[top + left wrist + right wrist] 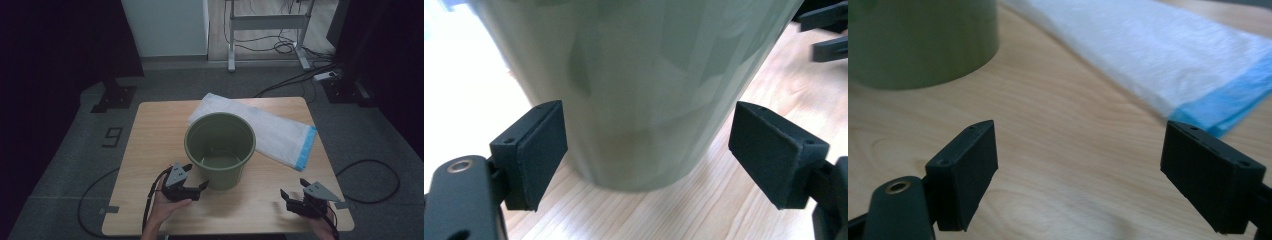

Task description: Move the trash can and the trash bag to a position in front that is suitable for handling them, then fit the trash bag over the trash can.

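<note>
An empty olive-green bucket stands upright mid-table, and behind it to the right lies a flat white bag with a blue end. My left gripper sits open just left of the bucket's base, held by a hand. Seen from the left gripper view, the bucket's wall is close in front, between the spread jaws but not touched. My right gripper is open near the table's front right corner. The right gripper view has the bucket's base at upper left and the bag at upper right, with bare wood between the jaws.
The small wooden table stands on grey carpet. Cables trail on the floor at both sides. A white desk frame and a power strip stand beyond the table. Dark curtains hang left and right.
</note>
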Available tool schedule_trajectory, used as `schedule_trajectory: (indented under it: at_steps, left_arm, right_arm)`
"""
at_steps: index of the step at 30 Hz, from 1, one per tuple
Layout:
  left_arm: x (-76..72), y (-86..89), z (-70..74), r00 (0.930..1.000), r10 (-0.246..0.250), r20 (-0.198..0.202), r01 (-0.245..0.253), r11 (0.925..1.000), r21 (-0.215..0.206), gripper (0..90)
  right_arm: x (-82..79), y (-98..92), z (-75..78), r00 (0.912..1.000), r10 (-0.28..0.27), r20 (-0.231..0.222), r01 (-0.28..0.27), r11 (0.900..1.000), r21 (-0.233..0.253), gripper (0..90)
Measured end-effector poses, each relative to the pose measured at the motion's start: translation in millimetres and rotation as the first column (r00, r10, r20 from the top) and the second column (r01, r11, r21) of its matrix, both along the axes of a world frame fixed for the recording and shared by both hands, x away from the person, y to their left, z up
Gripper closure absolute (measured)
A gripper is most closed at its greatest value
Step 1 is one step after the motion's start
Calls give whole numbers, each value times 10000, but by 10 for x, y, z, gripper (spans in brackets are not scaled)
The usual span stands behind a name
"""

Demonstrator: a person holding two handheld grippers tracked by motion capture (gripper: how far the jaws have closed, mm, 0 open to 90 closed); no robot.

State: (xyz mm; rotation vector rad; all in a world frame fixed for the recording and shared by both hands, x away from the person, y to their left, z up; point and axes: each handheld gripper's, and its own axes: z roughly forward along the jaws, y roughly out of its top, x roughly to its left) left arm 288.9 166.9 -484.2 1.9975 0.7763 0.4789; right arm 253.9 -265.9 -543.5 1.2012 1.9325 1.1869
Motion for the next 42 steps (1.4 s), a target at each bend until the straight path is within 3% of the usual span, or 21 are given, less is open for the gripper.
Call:
schedule_trajectory:
  at_steps: [7,8,11,14,20,28,30,31,34,36,37,38,42]
  left_arm:
    - [-194,242,-152,9967,810,-102,-799,9936,793,143]
    - [-199,294,-184,9950,982,-153,-967,9920,816,143]
    - [-159,406,-243,9891,1413,-414,-1371,9865,899,144]
    - [-116,512,-298,9810,1805,-713,-1758,9821,671,149]
    - [-97,578,-355,9723,2130,-961,-2046,9747,902,149]
    - [-98,657,-362,9641,2405,-1126,-2329,9695,767,149]
    - [-97,685,-357,9628,2455,-1134,-2389,9686,683,150]
    - [-95,698,-355,9621,2473,-1149,-2415,9684,621,150]
    - [-88,725,-360,9612,2474,-1220,-2429,9687,506,154]
    - [-84,747,-360,9602,2491,-1262,-2460,9684,403,154]
    - [-84,747,-360,9602,2491,-1262,-2460,9684,403,156]
    - [-85,756,-357,9612,2440,-1288,-2424,9698,281,156]
    - [-90,763,-350,9633,2404,-1198,-2402,9706,160,158]
  right_arm:
    - [97,324,-21,9937,773,-805,-802,9962,-328,148]
    - [165,464,-31,9906,746,-1145,-807,9955,-497,149]
    - [223,565,-41,9886,592,-1382,-681,9958,-607,153]
    - [287,677,-62,9863,324,-1618,-434,9969,-650,154]
    - [281,715,-82,9858,426,-1626,-560,9953,-785,156]
    - [366,719,-31,9894,363,-1407,-481,9955,-813,166]
    - [562,737,63,9935,186,-1125,-288,9956,-894,179]
    - [562,737,63,9935,186,-1125,-288,9956,-894,179]
    - [809,766,123,9936,141,-1123,-268,9933,-1123,182]
    - [1098,788,140,9939,-68,-1103,-66,9926,-1210,189]
    - [1098,788,140,9939,-68,-1103,-66,9926,-1210,189]
    - [1260,794,118,9917,-286,-1257,122,9915,-1295,207]
    - [1434,802,124,9929,-566,-1049,404,9878,-1505,245]
